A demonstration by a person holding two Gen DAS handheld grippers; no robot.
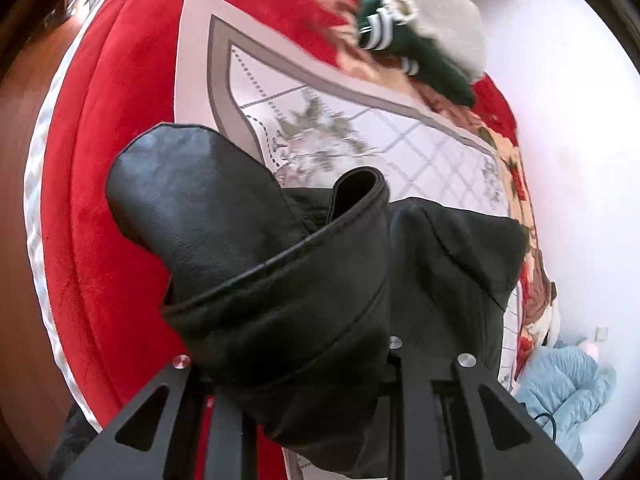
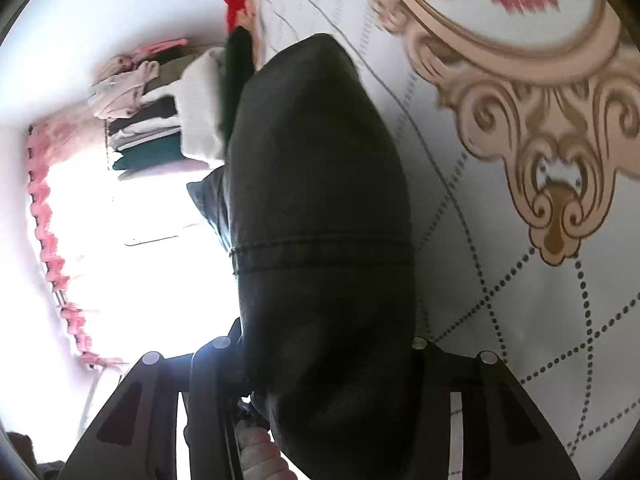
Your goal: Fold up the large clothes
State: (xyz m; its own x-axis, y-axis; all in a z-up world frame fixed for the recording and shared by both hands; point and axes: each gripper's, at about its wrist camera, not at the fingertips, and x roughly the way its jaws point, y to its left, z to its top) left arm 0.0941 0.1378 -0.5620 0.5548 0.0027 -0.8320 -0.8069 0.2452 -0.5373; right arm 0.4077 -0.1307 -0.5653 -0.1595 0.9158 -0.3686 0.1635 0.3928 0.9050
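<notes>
While both my grippers hold bunches of the black leather jacket [image 1: 288,280] above the bed, the main risk I see is the slick leather sliding out. My left gripper [image 1: 304,364] is clenched on a thick roll near a hem or collar edge, and my right gripper [image 2: 328,360] grasps another fat fold of the same jacket; I judge both bites to be bulky rather than clean, so a quick pull could let one side slip and drop the jacket in a heap. Its weight hanging between the two grips could also twist the fold line out of true. One sleeve end [image 1: 172,196] sticks out to the left over the red blanket [image 1: 100,160] and might tuck under itself as I lay it down on the white patterned cover [image 1: 400,148]. A green and white garment [image 1: 416,40] lies at the far edge, well apart. Far to the left in the right view stands a shelf [image 2: 148,136] holding stacked folded clothes; what else it holds I cannot tell.
</notes>
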